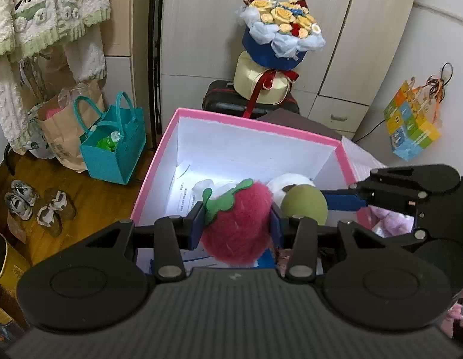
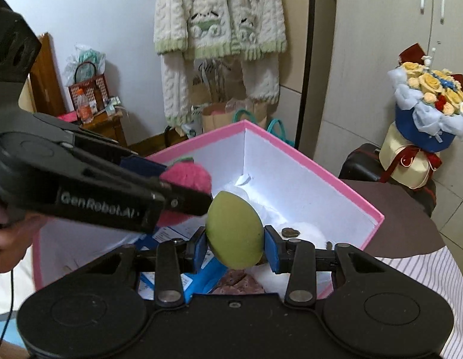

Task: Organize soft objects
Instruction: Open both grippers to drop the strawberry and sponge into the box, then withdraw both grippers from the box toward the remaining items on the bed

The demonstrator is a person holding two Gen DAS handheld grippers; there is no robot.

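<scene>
My left gripper (image 1: 235,223) is shut on a red plush strawberry (image 1: 238,224) with a green felt leaf, held over the pink-rimmed white box (image 1: 249,124). My right gripper (image 2: 235,248) is shut on a green soft mango (image 2: 235,233), also over the box (image 2: 315,164). The mango (image 1: 304,205) and right gripper arm show at the right of the left wrist view. The strawberry (image 2: 186,175) and left gripper show at the left of the right wrist view. A white plush (image 1: 291,182) and papers lie in the box.
A teal felt bag (image 1: 114,149), paper bag and shoes (image 1: 37,206) sit on the wooden floor at left. A flower bouquet (image 1: 279,39) stands on a black suitcase behind the box. A knitted garment (image 2: 219,24) hangs on the wall. A brown table (image 2: 410,218) holds the box.
</scene>
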